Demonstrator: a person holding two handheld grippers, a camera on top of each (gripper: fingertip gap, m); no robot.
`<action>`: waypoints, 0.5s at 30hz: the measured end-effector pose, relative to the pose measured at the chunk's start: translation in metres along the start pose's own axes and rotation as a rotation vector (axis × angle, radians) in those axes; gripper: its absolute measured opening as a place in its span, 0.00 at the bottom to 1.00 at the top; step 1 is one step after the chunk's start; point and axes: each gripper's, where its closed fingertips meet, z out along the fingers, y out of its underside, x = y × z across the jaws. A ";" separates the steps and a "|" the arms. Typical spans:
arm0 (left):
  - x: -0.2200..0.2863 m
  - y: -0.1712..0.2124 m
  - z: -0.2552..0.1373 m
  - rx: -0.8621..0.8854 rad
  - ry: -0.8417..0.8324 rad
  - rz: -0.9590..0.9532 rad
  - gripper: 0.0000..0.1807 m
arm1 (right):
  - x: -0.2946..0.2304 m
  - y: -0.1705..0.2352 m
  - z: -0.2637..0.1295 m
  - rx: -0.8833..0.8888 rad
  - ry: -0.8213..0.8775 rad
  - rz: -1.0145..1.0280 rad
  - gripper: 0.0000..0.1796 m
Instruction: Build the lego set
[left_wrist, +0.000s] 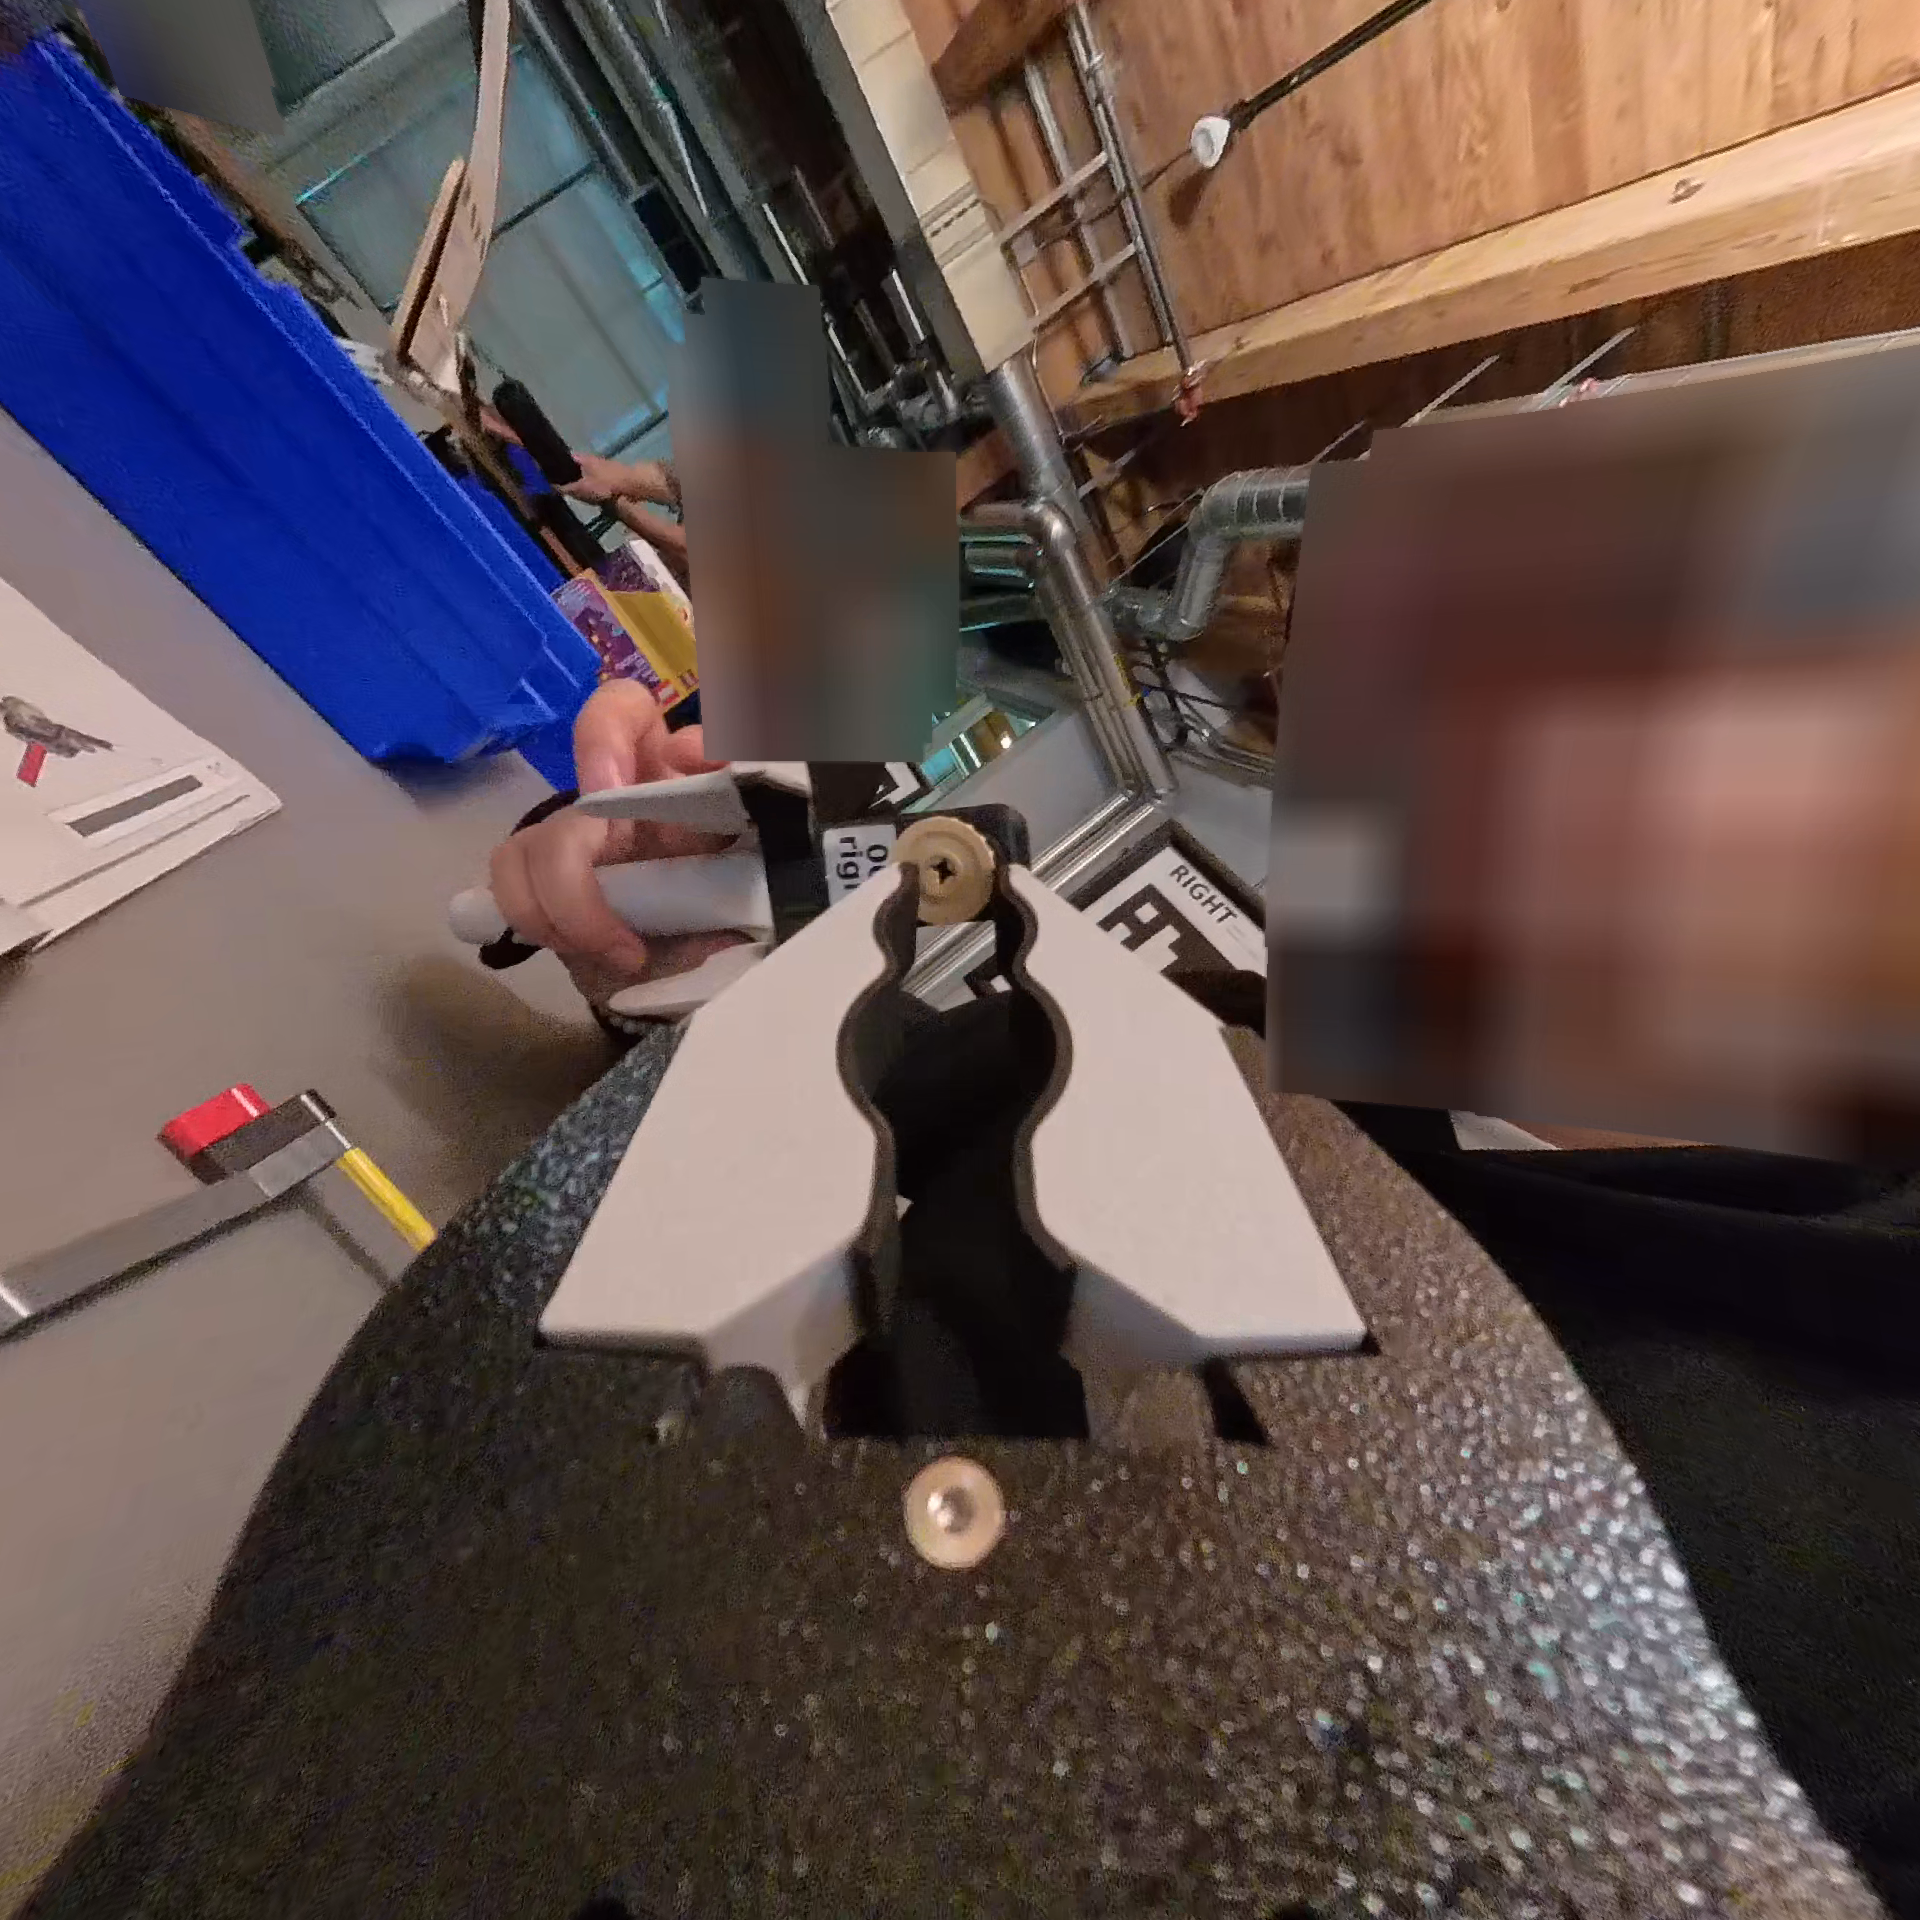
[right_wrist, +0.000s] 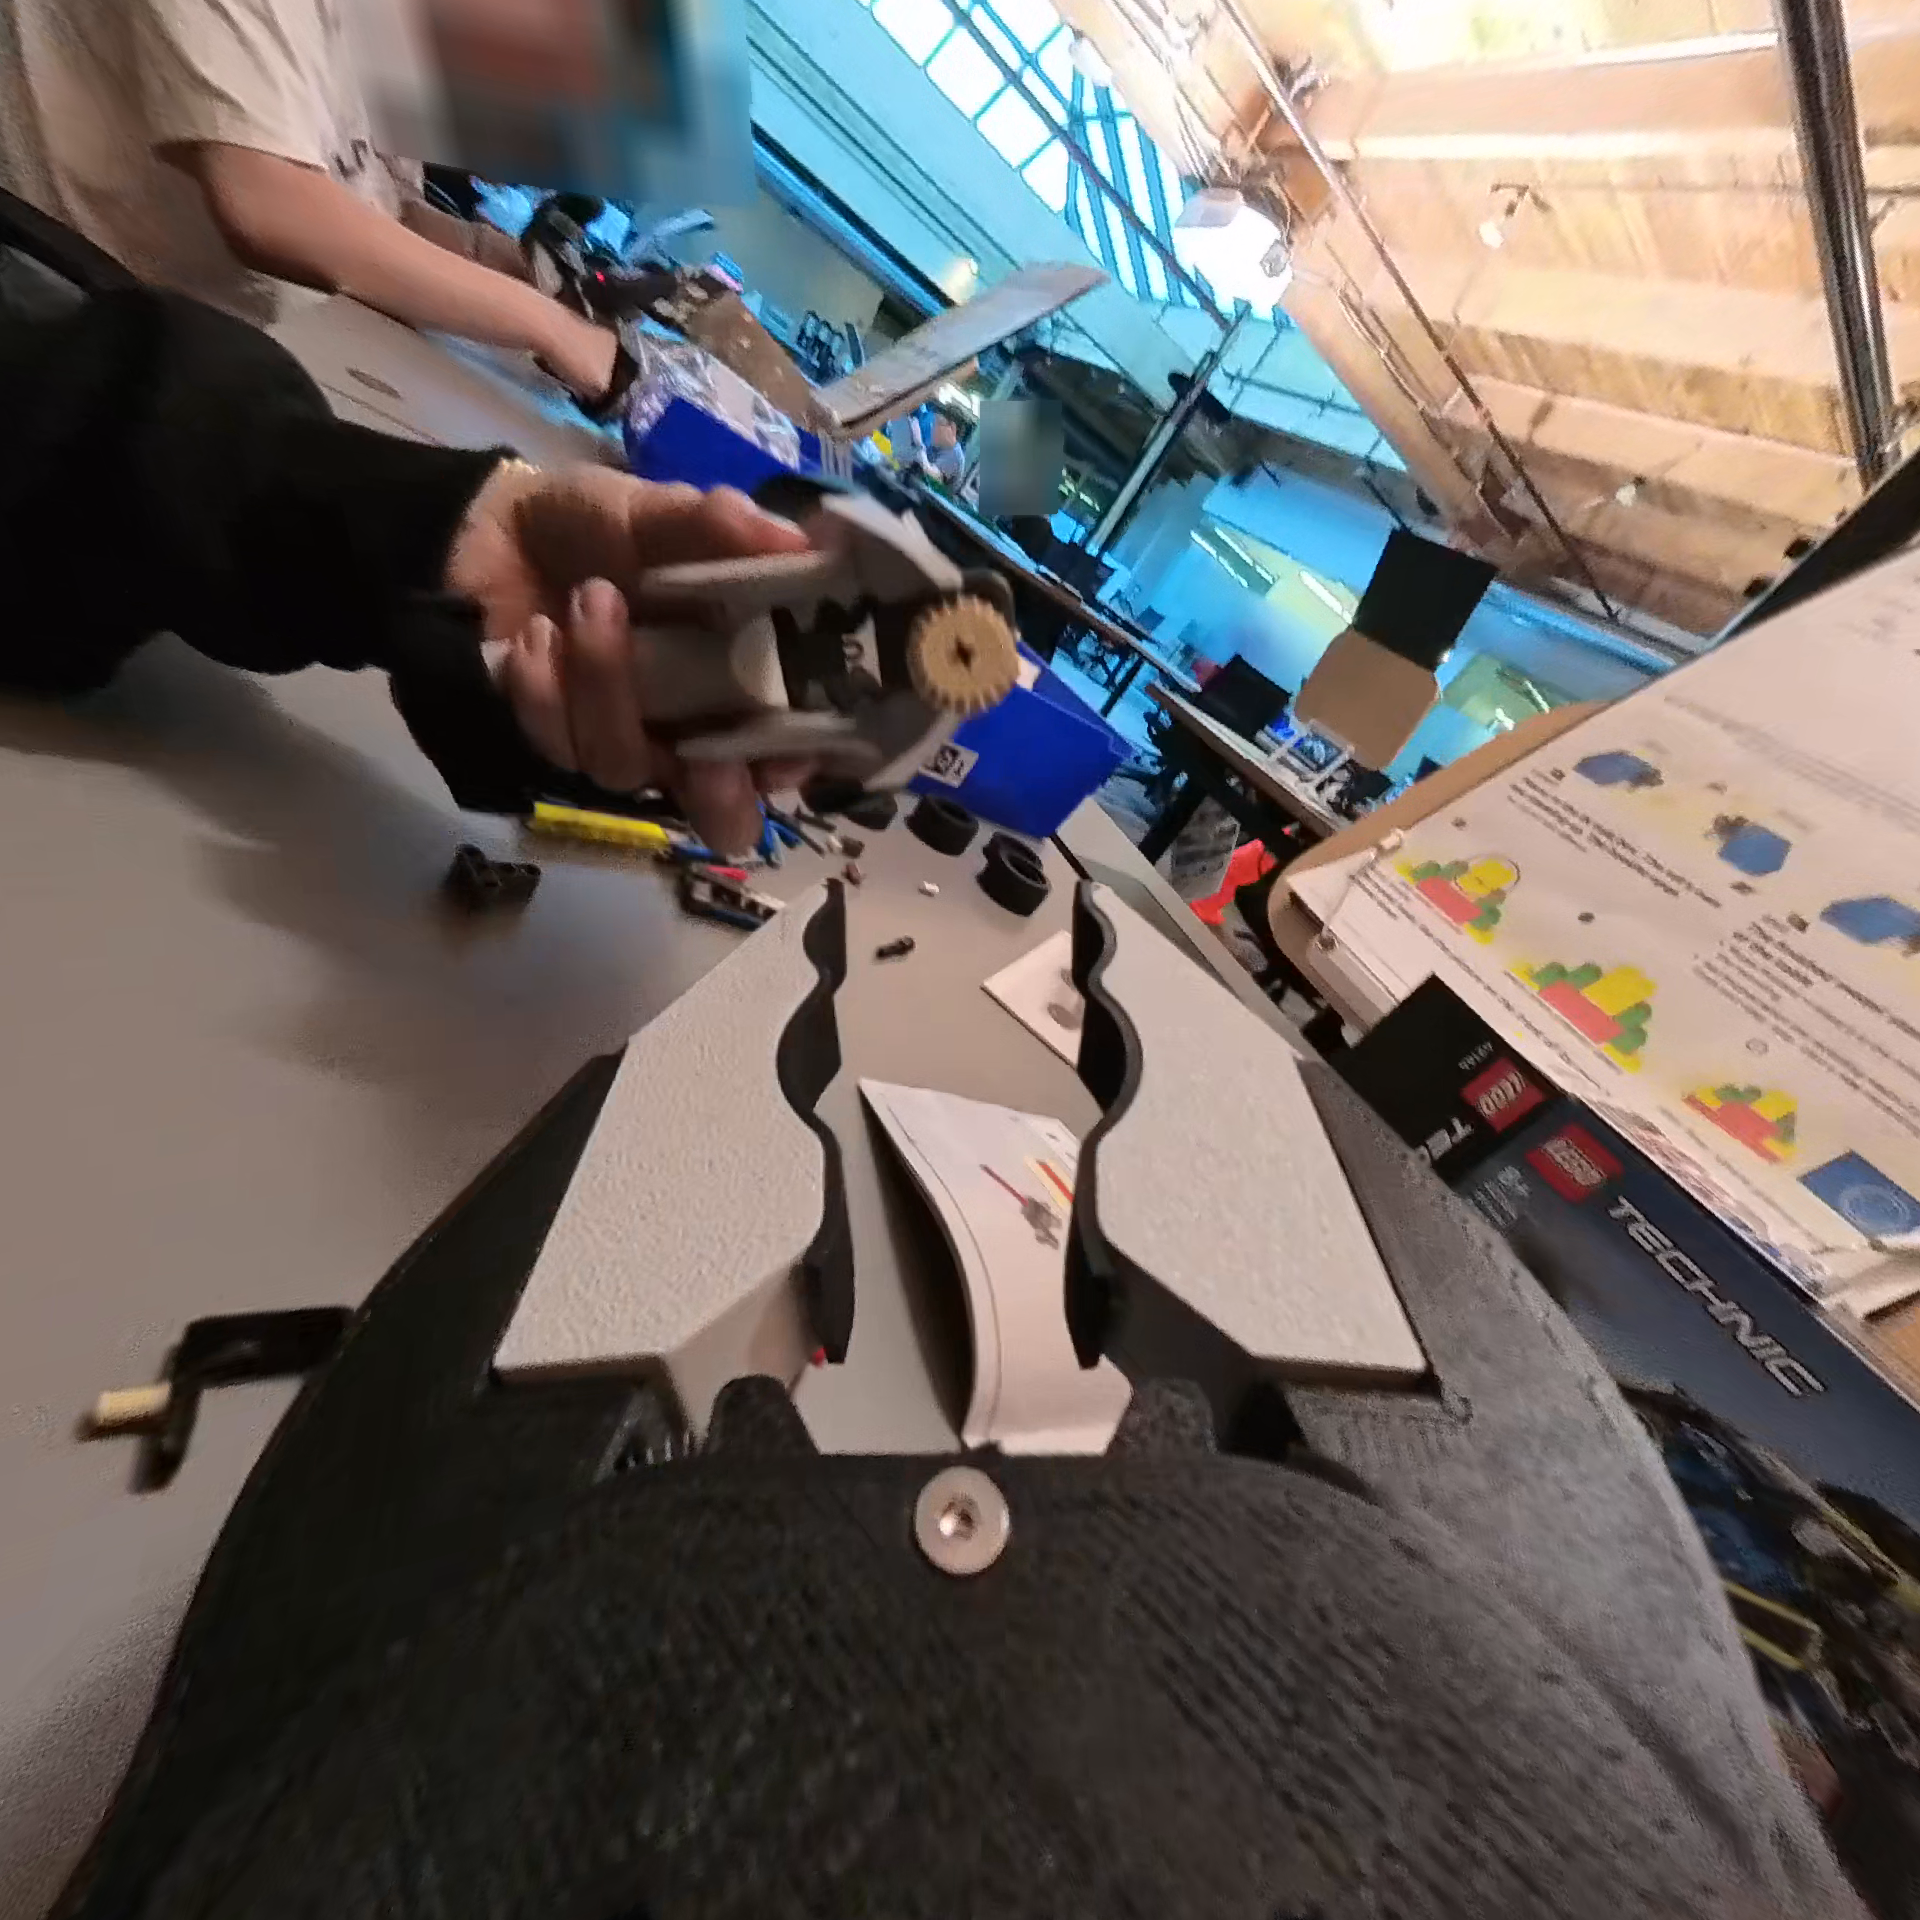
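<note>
My left gripper (left_wrist: 951, 906) is shut on a tan gear (left_wrist: 945, 868), pinched at the fingertips and held in the air above the grey table (left_wrist: 312, 935). The same gear (right_wrist: 961, 655) shows in the right wrist view, in the left gripper, which a hand in a black sleeve (right_wrist: 582, 623) holds. My right gripper (right_wrist: 961, 914) is open and empty, raised over the table and an instruction booklet (right_wrist: 997, 1195). A red, black, grey and yellow lego assembly (left_wrist: 270, 1153) lies on the table to the left.
Loose parts lie ahead of the right gripper: two black tyres (right_wrist: 977, 847), a yellow beam (right_wrist: 597, 826), a black angle piece (right_wrist: 488, 878). A blue bin (right_wrist: 1023, 753) stands behind them. A lego box (right_wrist: 1621, 1226) and a printed sheet (right_wrist: 1662, 935) are on the right. Other people work at the table. My right fingertips sit around 4 cm from my left ones.
</note>
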 end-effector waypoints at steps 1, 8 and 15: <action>-0.005 0.004 0.004 -0.019 -0.024 0.000 0.07 | -0.003 -0.003 0.001 0.016 0.000 0.001 0.23; -0.023 0.025 0.016 -0.121 -0.115 0.008 0.07 | -0.011 -0.008 0.002 0.041 0.001 -0.038 0.16; -0.036 0.024 0.008 -0.142 -0.213 0.055 0.03 | -0.014 0.003 0.001 -0.015 -0.055 -0.060 0.10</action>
